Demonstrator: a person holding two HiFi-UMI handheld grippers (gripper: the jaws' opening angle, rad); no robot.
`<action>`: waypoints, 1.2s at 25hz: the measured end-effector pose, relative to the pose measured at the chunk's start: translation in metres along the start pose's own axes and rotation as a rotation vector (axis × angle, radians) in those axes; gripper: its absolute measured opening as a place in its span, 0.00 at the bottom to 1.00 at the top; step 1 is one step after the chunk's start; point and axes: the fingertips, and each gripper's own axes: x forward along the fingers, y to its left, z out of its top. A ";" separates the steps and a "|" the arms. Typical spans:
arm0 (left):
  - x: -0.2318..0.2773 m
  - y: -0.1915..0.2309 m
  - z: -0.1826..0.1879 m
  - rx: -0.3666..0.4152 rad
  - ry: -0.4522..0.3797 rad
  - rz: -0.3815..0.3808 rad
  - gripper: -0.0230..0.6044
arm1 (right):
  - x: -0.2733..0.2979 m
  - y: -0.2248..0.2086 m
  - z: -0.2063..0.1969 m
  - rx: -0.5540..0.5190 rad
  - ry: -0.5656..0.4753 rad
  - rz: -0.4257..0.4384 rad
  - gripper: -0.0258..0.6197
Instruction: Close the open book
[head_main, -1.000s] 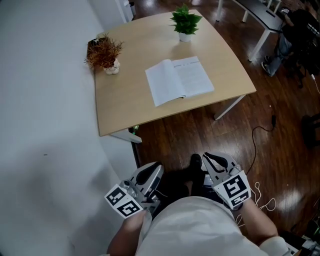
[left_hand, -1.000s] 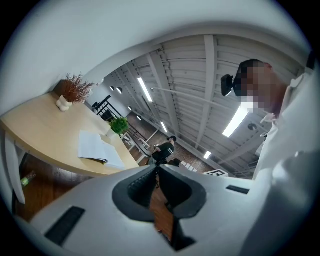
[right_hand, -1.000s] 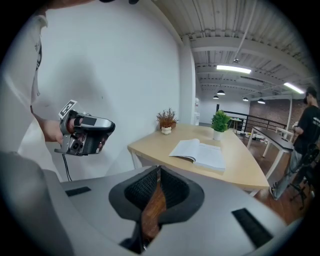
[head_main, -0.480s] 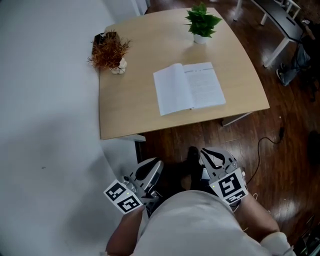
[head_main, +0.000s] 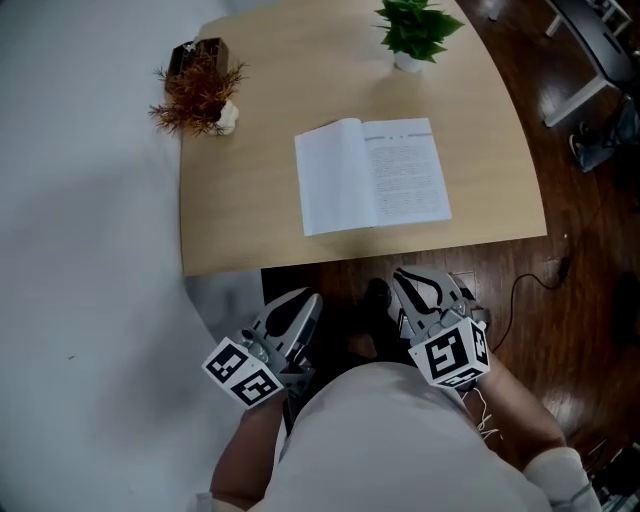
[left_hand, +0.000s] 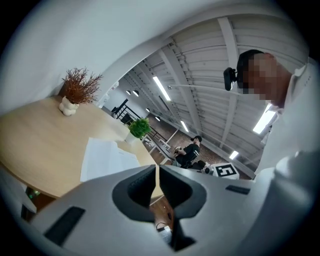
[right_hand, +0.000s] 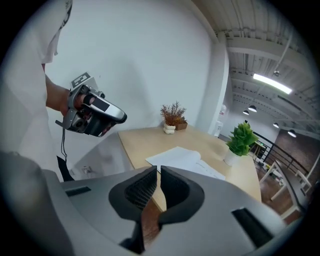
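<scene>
The open book (head_main: 372, 175) lies flat, pages up, near the front edge of the light wooden table (head_main: 240, 210). It also shows in the left gripper view as white pages (left_hand: 104, 159) and in the right gripper view (right_hand: 181, 159). Both grippers are held low by the person's body, short of the table and apart from the book. My left gripper (head_main: 303, 306) is shut with nothing in it, its jaws pressed together (left_hand: 156, 171). My right gripper (head_main: 412, 288) is shut and empty too (right_hand: 159, 172).
A green potted plant (head_main: 415, 30) stands at the table's far side, and a reddish dried plant (head_main: 195, 90) in a white pot at the far left corner. A white wall (head_main: 80, 250) runs along the left. Dark wood floor (head_main: 580, 230) and a cable (head_main: 530, 285) lie to the right.
The table and book have come nearer and lower in the head view as the person steps up. Both grippers stay shut and low by the body.
</scene>
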 end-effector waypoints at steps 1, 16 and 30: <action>0.004 0.002 0.001 -0.001 -0.002 0.012 0.03 | 0.003 -0.004 -0.002 -0.023 0.002 -0.003 0.04; 0.021 0.048 -0.003 -0.002 0.066 0.043 0.04 | 0.061 -0.012 -0.020 -0.254 0.073 -0.196 0.05; 0.046 0.108 -0.029 -0.011 0.127 0.018 0.04 | 0.123 -0.006 -0.048 -0.371 0.233 -0.281 0.09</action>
